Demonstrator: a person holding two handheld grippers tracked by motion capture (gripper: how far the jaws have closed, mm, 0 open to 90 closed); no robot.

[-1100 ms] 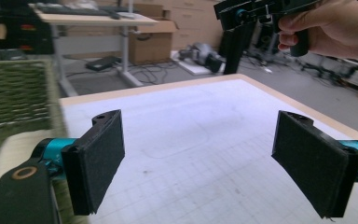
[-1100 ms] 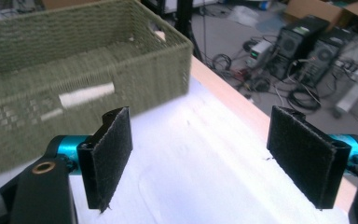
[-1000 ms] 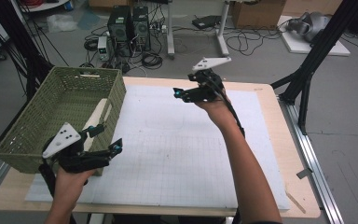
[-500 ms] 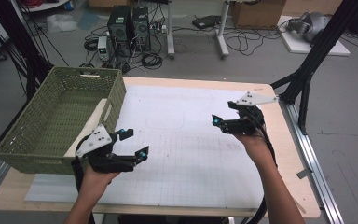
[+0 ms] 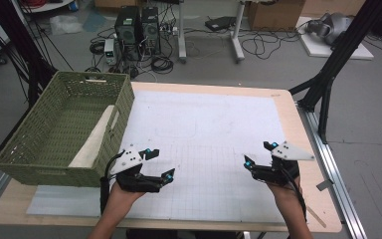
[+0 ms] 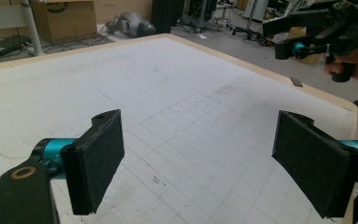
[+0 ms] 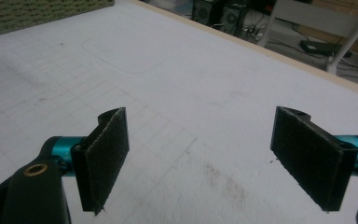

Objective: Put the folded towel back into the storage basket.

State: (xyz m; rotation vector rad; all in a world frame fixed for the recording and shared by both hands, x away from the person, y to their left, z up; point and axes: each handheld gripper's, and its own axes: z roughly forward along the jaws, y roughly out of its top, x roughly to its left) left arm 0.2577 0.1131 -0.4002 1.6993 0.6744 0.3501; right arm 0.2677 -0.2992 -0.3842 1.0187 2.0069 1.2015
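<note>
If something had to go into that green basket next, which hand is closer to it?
The left. The left gripper hovers open right beside the green basket, while the right gripper hovers open near the table's far side.

both grippers nearer the table's near edge
</note>
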